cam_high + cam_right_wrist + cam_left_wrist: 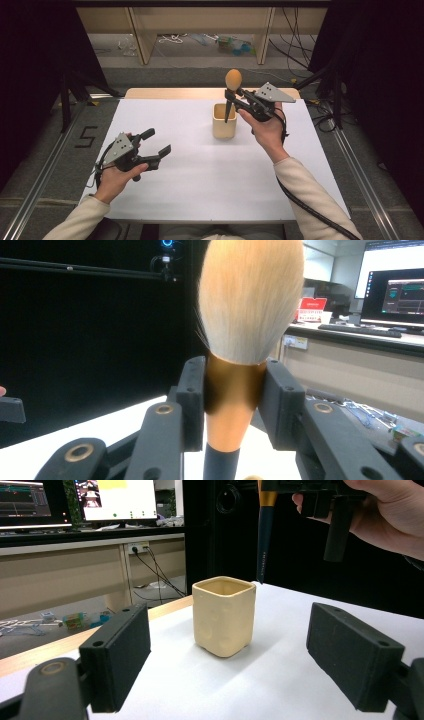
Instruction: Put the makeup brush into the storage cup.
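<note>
- Right claw (235,95) clamps the brush (231,92) at its ferrule, bristles up, handle tip above the cup (224,121) for insertion.
- Left claw (154,145) hovers spread and empty over the counter (200,175).

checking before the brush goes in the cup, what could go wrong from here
The right gripper holds the brush upright by its gold collar, handle tip just above the cup.

1. The tip hangs near the cup's far rim, so it could catch the rim instead of dropping in.
2. The cup stands free on the table; the left gripper is open and apart from it, so a knock may tip it.
</note>
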Available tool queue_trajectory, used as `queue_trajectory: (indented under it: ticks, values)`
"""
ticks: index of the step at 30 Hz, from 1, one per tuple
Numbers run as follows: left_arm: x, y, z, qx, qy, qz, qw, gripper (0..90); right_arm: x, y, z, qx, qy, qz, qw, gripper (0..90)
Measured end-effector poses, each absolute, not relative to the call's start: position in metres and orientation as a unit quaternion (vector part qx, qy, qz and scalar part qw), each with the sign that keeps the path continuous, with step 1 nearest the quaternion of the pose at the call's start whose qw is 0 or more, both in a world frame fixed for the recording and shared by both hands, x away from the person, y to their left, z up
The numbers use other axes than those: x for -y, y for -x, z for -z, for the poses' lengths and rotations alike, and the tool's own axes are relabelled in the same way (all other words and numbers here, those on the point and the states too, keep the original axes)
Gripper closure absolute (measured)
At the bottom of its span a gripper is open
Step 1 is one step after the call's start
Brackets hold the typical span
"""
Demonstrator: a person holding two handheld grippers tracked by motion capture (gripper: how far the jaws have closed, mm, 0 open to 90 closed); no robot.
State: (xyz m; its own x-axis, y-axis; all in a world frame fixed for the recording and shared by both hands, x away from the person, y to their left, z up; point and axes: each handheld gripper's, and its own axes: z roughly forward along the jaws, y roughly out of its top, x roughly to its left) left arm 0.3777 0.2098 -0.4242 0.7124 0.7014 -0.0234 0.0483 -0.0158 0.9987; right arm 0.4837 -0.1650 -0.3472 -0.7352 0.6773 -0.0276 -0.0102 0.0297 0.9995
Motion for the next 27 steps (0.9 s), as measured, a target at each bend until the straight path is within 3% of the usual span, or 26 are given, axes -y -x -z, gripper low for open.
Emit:
queue_trajectory:
  ticks: [18, 27]
  values:
    - [-0.2101, -0.378, 0.4241, -0.283, -0.665, -0.256, 0.642, 16.2, 0.1635, -0.4871, 0.3474, -0.669, -0.251, -0.647, 0.265, 66.6]
    - [-0.2108, -0.3779, 0.4244, -0.28, -0.666, -0.258, 0.641, 11.5, 0.1624, -0.4878, 0.3478, -0.666, -0.25, -0.65, 0.268, 66.6]
